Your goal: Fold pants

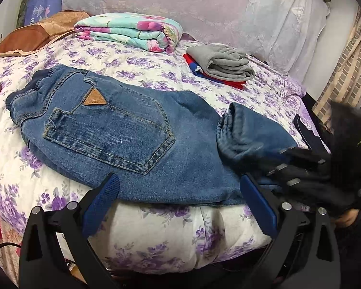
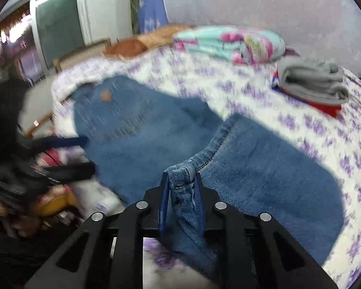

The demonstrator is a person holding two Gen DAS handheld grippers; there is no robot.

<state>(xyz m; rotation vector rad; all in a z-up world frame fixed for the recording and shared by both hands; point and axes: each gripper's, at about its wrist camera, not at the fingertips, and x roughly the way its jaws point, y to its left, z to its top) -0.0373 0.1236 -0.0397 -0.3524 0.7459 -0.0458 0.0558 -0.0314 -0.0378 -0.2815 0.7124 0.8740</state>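
a bed (image 1: 156, 231) fills the near ground, its quilt white with purple flowers. at the far side a pale lilac headboard cover (image 1: 204, 7) with faint pattern spans the width. far left lies a brown pillow (image 1: 36, 36), with a blue patterned cloth (image 1: 41, 2) hanging behind it. a folded floral blanket (image 1: 132, 31) in teal and pink sits near the headboard, and right of it a grey folded garment (image 1: 226, 62) rests on a red and blue one (image 1: 199, 69). at the far right hangs a brick-print curtain (image 1: 349, 72). the right wrist view, blurred, shows a window (image 2: 57, 21) at far left beside a white wall (image 2: 108, 7), with a strip of light reflected in the glass.
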